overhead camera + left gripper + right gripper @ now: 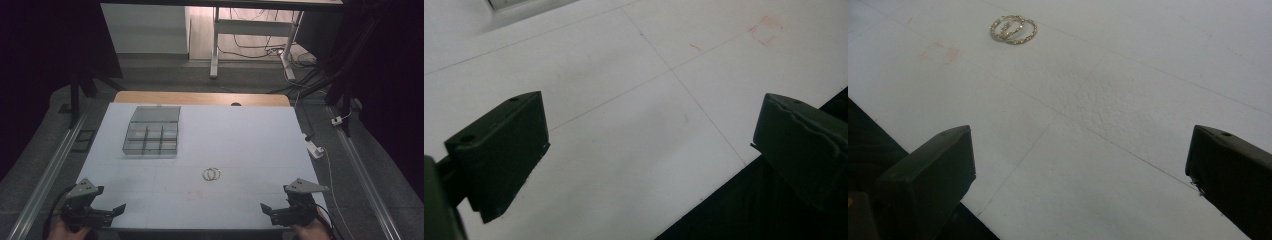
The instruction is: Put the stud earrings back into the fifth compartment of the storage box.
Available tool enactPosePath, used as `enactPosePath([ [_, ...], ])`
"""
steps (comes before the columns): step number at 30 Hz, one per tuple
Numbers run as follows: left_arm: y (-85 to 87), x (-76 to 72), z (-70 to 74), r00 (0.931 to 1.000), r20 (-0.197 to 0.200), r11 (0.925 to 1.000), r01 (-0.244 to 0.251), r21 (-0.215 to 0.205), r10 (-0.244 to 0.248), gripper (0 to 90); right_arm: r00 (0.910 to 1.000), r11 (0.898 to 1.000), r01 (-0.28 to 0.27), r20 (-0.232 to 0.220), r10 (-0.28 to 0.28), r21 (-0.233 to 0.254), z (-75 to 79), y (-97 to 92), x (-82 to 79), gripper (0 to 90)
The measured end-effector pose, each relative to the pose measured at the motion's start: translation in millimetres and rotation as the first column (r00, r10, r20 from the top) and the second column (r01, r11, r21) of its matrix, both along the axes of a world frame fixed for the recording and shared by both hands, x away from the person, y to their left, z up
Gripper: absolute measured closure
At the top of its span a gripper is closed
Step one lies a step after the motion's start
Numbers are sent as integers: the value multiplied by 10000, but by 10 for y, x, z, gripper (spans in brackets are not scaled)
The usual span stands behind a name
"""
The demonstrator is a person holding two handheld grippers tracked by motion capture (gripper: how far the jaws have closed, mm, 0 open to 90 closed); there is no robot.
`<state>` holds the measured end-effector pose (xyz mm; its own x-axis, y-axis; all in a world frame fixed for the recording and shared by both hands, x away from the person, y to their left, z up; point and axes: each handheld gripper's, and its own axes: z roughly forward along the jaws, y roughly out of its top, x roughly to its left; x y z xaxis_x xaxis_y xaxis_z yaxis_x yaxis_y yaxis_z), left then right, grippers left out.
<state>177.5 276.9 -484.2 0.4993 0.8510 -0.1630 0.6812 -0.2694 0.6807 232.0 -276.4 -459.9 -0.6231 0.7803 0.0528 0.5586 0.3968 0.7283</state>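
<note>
High view shows a white table (250, 135) in a dim room, left gripper (119, 209) and right gripper (266, 209) both released.

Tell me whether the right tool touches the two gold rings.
Apart. In the right gripper view, bare white table lies between the open right tool and the two gold rings.

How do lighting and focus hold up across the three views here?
High view: dim, dark corners, the rings small and the clear box murky. Left gripper view: bright washed table, near fingers soft. Right gripper view: rings fairly sharp, fingers blurred.
</note>
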Motion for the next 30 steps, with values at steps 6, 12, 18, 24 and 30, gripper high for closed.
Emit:
enactPosePath([
  [6,0,2,-1,10000,-14,10000,29,-8,-29,8,9993,9993,-361,46,361,91,31,43,14,0],
  [12,-5,-7,-2,10000,-3,10000,52,64,-52,6,9986,9985,-525,20,524,135,35,72,35,0],
  [18,-7,-9,0,10000,-9,10000,39,54,-39,3,9961,9959,-880,100,878,214,24,124,52,0],
  [24,-5,-5,-1,10000,-42,10000,15,12,-15,2,9900,9901,-1391,258,1387,173,28,222,77,0],
  [30,-11,-4,-2,10000,-39,10000,27,79,-26,2,9865,9866,-1623,263,1618,162,18,295,88,0],
])
